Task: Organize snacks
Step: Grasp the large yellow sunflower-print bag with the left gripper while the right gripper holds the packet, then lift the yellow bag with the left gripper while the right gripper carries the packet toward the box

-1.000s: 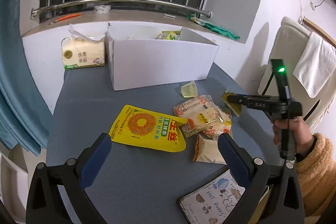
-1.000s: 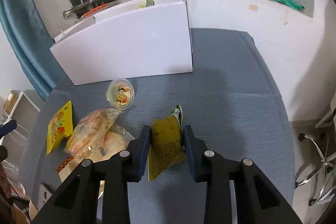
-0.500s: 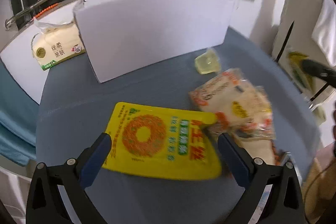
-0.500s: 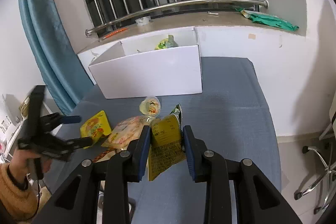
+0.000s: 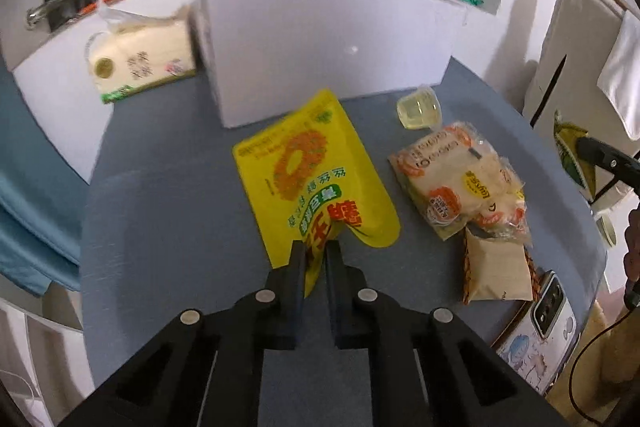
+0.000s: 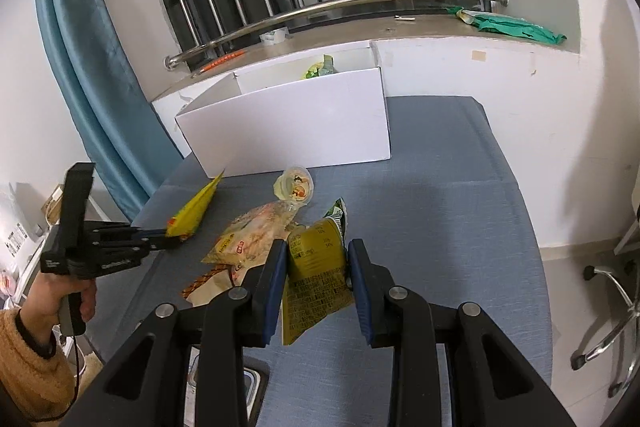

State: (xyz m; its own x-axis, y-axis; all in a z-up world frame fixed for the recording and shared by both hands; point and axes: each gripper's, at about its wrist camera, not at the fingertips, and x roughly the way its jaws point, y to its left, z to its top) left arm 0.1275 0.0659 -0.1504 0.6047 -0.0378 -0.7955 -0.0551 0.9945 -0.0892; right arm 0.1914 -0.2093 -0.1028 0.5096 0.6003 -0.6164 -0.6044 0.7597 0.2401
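My left gripper (image 5: 315, 251) is shut on the near edge of a flat yellow snack pouch (image 5: 308, 171), whose far end tilts up toward the white box (image 5: 320, 43). From the right wrist view the same pouch (image 6: 196, 205) hangs from the left gripper (image 6: 166, 235), held by a hand in an orange sleeve. My right gripper (image 6: 318, 263) is shut on an olive-green snack packet (image 6: 316, 267), lifted above the blue table (image 6: 460, 227). The open white box (image 6: 288, 131) stands at the back with a green packet (image 6: 320, 67) inside.
A clear bag of rice crackers (image 5: 460, 179), a beige packet (image 5: 494, 267) and a jelly cup (image 5: 418, 107) lie on the table's right. A tissue pack (image 5: 140, 59) stands left of the box. A phone (image 5: 548, 311) lies at the near right edge. A chair base (image 6: 608, 307) stands right of the table.
My left gripper came down over the yellow pouch and shut on its near edge, raising it. My right gripper rose and drew back with the green packet still gripped.
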